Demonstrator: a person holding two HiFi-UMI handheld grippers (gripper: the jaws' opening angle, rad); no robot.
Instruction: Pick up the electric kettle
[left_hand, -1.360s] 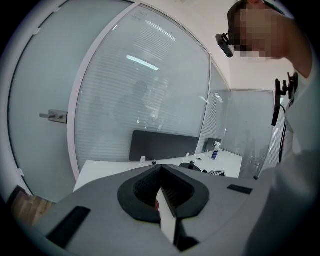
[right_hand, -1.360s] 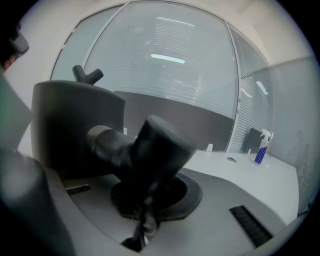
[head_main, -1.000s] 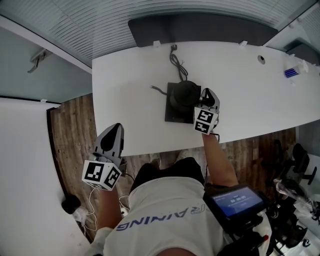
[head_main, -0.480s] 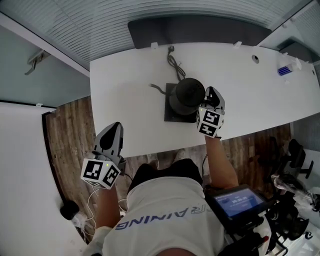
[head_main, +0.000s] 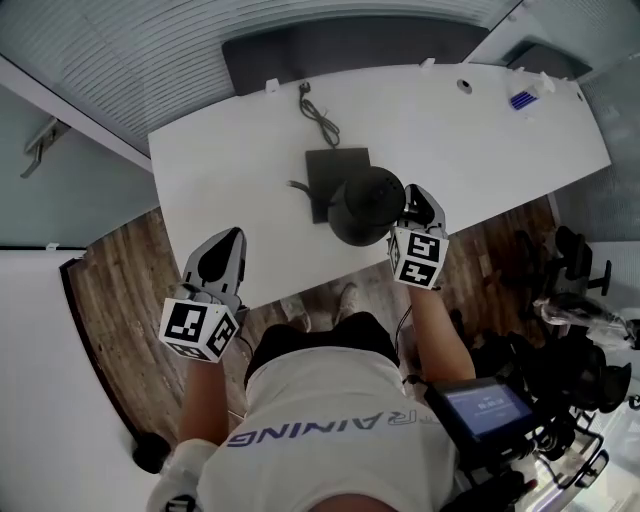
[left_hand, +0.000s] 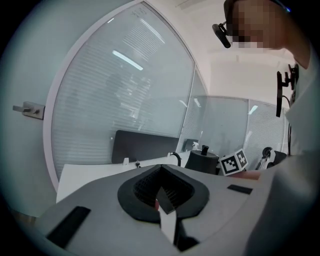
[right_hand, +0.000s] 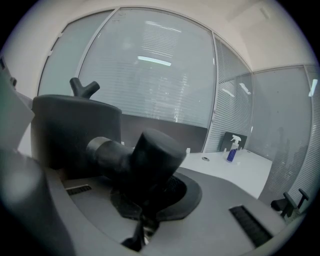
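**Kettle gripped, lift step in hand**

Right hand-held gripper (head_main: 412, 197) is clamped on the handle (right_hand: 150, 155). The kettle (head_main: 362, 205) hangs at the near right corner of its base (head_main: 335, 165), apparently clear of the tabletop (head_main: 220, 170). Left hand-held gripper (head_main: 225, 250) is closed and empty, well left of the base. Next move probably calls for a steady rise with the kettle kept level.

floor (head_main: 110, 300): wood planks | table (head_main: 230, 170): white, curved | walls (right_hand: 150, 65): glass, slatted blinds
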